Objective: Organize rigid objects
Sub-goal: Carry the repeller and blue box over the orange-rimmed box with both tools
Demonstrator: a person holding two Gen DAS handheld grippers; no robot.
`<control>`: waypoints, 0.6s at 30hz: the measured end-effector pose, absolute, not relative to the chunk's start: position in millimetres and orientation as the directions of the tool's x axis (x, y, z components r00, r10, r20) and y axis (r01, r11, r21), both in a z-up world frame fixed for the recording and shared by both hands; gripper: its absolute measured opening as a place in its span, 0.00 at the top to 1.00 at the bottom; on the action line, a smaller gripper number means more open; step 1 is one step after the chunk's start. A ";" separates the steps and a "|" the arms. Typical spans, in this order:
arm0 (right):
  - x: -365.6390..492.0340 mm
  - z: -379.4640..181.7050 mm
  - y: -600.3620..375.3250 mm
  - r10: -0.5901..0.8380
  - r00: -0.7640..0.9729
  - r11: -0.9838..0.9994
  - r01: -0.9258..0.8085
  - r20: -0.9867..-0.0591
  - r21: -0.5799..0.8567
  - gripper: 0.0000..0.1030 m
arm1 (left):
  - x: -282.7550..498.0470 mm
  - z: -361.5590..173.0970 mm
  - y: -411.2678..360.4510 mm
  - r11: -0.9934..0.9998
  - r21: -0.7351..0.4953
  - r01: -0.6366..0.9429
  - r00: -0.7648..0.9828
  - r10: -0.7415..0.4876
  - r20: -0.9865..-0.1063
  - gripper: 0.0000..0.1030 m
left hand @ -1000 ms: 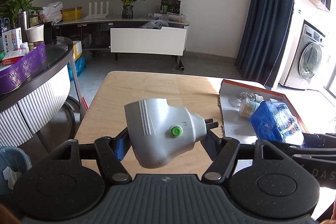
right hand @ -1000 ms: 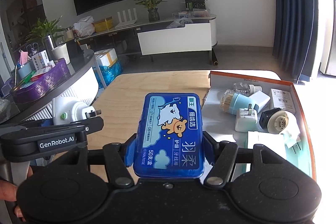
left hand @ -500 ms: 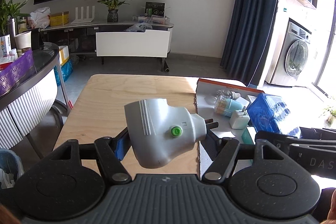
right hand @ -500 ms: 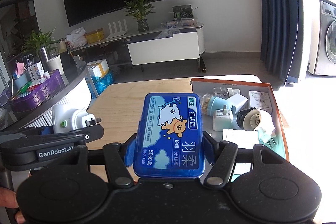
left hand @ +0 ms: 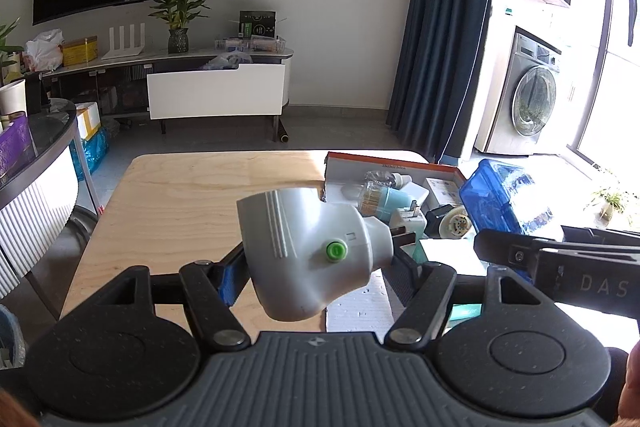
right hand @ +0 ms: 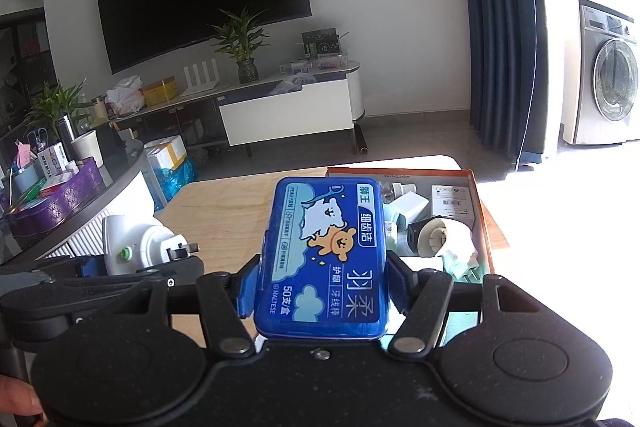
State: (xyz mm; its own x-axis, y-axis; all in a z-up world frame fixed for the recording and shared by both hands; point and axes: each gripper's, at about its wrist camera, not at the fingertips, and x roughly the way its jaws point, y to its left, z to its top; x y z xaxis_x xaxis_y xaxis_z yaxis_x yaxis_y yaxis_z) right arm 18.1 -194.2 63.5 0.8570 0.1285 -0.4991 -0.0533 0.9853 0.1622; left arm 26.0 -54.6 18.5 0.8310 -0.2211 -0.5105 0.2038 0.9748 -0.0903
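My left gripper (left hand: 320,263) is shut on a white plug-in device (left hand: 308,251) with a green button, held above the wooden table (left hand: 180,203). The same device (right hand: 136,247) shows at the left of the right wrist view. My right gripper (right hand: 322,279) is shut on a blue floss-pick box (right hand: 324,255) with a cartoon label; that box (left hand: 496,195) appears at the right in the left wrist view. Both grippers hang near an orange-rimmed shallow box (right hand: 476,195) on the table's right side, which holds several small items.
In the shallow box lie a white charger (right hand: 412,207), a black-and-white round plug (right hand: 436,235), a small bottle (left hand: 384,179) and a light blue container (left hand: 384,199). A curved counter with a purple tray (right hand: 60,203) stands left. A washing machine (left hand: 528,99) is at right.
Both grippers have swung to the right with their loads still held. The shallow box now sits closer to the middle of both views, and the washing machine has come further into view.
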 end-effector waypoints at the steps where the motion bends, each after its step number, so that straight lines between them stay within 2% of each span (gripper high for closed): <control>1: 17.4 63.7 -196.1 0.123 0.859 0.986 -0.048 -0.497 0.161 0.28 | 26.1 18.5 -56.3 0.974 -0.088 0.210 0.830 -0.225 -0.510 0.31; 18: 17.3 61.7 -219.6 0.060 0.867 0.986 0.024 -0.495 0.163 0.27 | 32.8 16.3 -83.8 0.951 -0.077 0.299 0.810 -0.295 -0.507 0.31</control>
State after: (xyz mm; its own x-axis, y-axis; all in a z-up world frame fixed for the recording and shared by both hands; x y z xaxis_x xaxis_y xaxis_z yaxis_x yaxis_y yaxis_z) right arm 17.3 -219.6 61.7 0.8670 0.0603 -0.4947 0.0245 0.9863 0.1632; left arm 32.8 -83.8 16.3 0.8095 -0.2955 -0.5073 0.2991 0.9511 -0.0767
